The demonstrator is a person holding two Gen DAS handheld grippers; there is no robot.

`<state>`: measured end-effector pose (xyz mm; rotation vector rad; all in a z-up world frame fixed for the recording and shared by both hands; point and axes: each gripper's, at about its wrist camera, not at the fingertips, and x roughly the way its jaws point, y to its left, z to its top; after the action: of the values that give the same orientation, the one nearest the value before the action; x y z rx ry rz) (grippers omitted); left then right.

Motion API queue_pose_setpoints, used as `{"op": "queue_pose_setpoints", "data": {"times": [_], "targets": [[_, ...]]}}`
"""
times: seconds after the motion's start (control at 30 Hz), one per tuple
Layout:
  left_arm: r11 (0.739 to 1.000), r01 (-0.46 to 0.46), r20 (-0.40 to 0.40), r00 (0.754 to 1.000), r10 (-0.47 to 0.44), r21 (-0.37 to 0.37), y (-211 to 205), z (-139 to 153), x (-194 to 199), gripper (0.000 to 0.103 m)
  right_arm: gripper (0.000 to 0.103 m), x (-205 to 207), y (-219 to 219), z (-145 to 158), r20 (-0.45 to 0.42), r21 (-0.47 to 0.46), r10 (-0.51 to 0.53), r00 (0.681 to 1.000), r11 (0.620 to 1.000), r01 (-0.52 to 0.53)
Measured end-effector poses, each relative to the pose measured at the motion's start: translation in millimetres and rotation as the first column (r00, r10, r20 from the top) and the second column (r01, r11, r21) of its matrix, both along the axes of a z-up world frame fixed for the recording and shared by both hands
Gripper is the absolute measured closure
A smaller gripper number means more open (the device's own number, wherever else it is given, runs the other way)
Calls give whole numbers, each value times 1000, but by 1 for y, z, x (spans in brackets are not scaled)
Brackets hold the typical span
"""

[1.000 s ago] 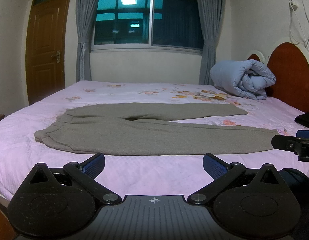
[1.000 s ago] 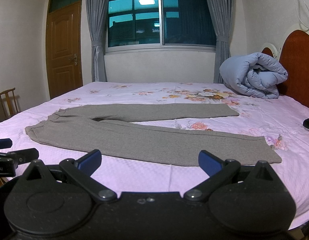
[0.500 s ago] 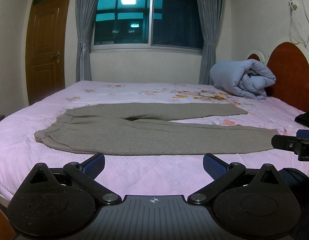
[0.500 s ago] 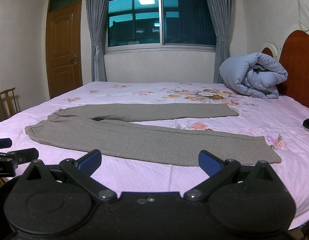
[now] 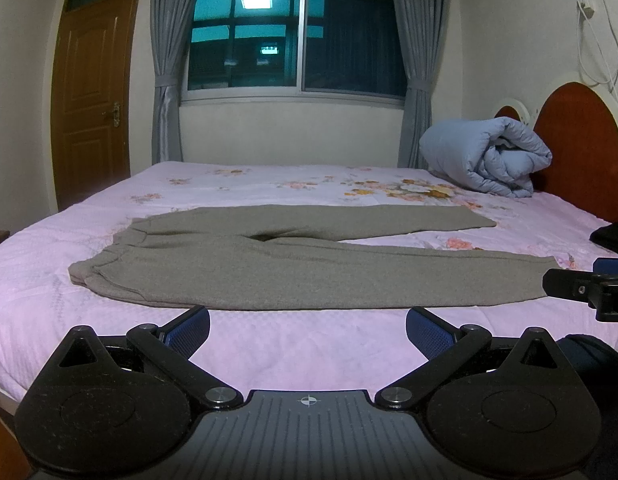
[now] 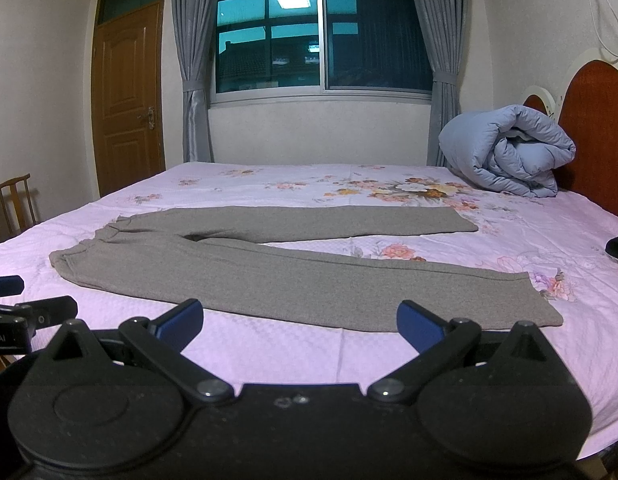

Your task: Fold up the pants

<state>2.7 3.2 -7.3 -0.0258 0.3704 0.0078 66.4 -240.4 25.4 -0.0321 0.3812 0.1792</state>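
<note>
Grey-brown pants (image 5: 277,268) lie flat on the pink flowered bed (image 5: 309,344), waistband at the left, the two legs spread apart toward the right. They show the same way in the right wrist view (image 6: 269,276). My left gripper (image 5: 307,326) is open and empty, held just short of the pants' near edge. My right gripper (image 6: 299,320) is open and empty, near the lower leg's near edge. The right gripper's finger shows at the right edge of the left wrist view (image 5: 577,290).
A rolled blue quilt (image 5: 485,156) lies by the red headboard (image 5: 581,140) at the far right. A dark item (image 5: 613,236) rests on the bed's right side. A wooden chair (image 6: 15,200) and a door (image 6: 127,92) stand at the left.
</note>
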Motion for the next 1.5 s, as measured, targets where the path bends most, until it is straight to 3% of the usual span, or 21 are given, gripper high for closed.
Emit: {"op": "queue_pose_setpoints", "data": {"times": [0.47, 0.63, 0.8, 0.9, 1.17, 1.37, 1.5], "targets": [[1000, -2, -8, 1000, 1, -14, 10, -1, 2, 0, 6, 0, 0, 0, 0, 0, 0, 1000, 1000, 0], [999, -39, -16, 999, 39, -16, 12, 1, 0, 0, 6, 0, 2, 2, -3, 2, 1, 1000, 1000, -1], [992, -63, -85, 995, 54, -113, 33, -1, 11, 0, 6, 11, -6, 2, 4, 17, 24, 1000, 1000, -24], [989, -121, -67, 991, 115, -84, 43, 2, 23, 0, 6, 27, -3, 9, 29, 5, 48, 998, 999, -48], [983, -165, -38, 986, 163, -81, 104, 19, 99, 0, 6, 100, -2, 45, 49, 50, 18, 999, 999, -21], [981, -192, -114, 976, 188, -31, 181, 29, 197, 0, 6, 167, -5, 60, 55, 35, -24, 998, 999, 22], [967, -255, -129, 958, 255, 13, 235, 26, 274, 0, 6, 219, -6, 60, 36, 25, -54, 998, 998, 53]]}}
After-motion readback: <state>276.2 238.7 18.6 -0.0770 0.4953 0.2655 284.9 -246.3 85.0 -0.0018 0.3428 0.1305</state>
